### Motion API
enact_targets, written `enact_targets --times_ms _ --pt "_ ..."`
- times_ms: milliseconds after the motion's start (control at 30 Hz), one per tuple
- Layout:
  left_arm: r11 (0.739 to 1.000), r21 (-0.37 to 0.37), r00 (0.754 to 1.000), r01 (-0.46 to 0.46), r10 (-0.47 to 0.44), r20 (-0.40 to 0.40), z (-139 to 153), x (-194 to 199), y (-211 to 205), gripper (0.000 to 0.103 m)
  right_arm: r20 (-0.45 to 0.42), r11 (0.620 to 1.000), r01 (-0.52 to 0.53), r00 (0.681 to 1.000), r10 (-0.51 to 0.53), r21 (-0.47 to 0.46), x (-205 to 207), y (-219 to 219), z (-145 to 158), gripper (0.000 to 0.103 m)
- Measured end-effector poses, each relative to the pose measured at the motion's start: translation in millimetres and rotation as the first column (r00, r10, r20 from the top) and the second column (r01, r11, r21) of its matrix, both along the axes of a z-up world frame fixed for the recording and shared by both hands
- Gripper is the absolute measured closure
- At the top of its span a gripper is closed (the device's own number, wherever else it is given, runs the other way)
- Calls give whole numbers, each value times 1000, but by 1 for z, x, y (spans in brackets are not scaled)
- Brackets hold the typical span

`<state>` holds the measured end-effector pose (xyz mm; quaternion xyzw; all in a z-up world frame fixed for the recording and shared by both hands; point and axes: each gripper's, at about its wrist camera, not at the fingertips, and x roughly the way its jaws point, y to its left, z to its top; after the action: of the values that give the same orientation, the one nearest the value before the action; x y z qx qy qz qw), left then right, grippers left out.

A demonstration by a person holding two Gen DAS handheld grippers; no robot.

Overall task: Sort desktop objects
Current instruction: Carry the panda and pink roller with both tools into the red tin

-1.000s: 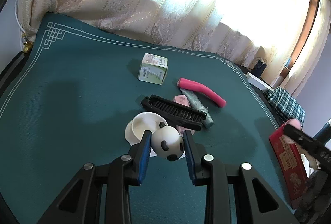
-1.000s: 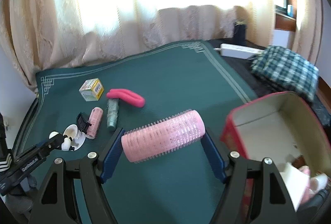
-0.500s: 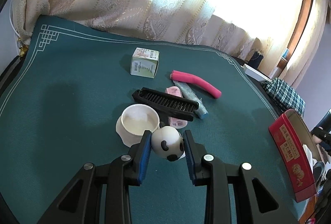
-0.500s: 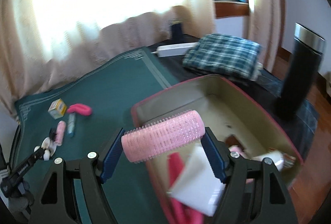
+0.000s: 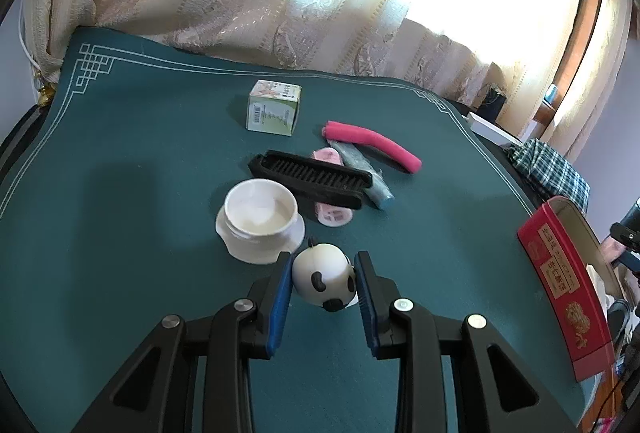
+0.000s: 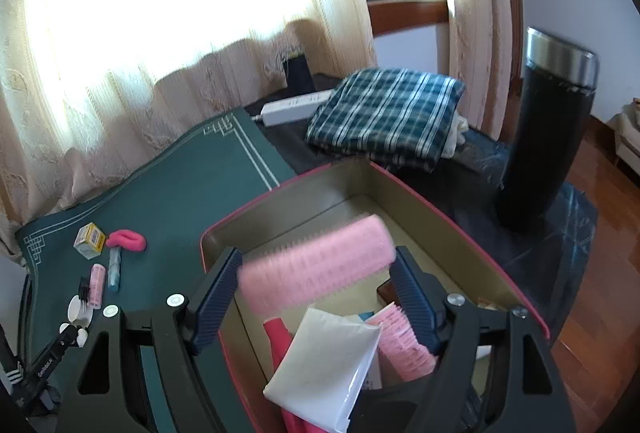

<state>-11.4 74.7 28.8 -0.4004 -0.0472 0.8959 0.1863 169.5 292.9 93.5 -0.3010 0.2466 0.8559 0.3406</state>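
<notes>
My right gripper (image 6: 318,291) is over the red box (image 6: 460,229) at the mat's right edge, jaws just easing apart around the blurry pink roller (image 6: 316,269). My left gripper (image 5: 323,283) is clamped on the panda ball (image 5: 324,279), near the white jar (image 5: 260,221).

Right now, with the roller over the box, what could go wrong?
The right gripper has just been opening its jaws, the blurred pink roller between them above the red box; it may bounce off the white packet inside and roll out. The left gripper pinches the round panda toy beside the white cup; it could slip or bump the cup.
</notes>
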Motion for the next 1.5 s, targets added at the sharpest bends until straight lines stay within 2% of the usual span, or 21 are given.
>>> enact_targets --times_ms 333,600,867,1100,1267,1500 --pt "998 6 998 58 -58 5 12 24 25 71 -42 999 -7 999 6 -41 18 3 -7 24" --pt "984 -13 984 176 -176 -30 37 50 80 71 -91 999 -7 996 3 -45 43 8 -7 24" --pt "949 -48 948 313 -315 -40 47 78 153 71 -127 998 1 992 -9 -60 71 22 -11 24" --pt "904 -64 904 423 -426 -34 53 99 214 71 -151 995 23 988 -37 -93 94 39 -17 23" --pt "881 -80 881 466 -471 -55 59 110 248 71 -161 994 41 985 -57 -104 110 50 -19 23" --pt "852 -66 847 519 -523 -93 74 118 278 71 -167 993 63 983 -80 -105 122 60 -20 23"
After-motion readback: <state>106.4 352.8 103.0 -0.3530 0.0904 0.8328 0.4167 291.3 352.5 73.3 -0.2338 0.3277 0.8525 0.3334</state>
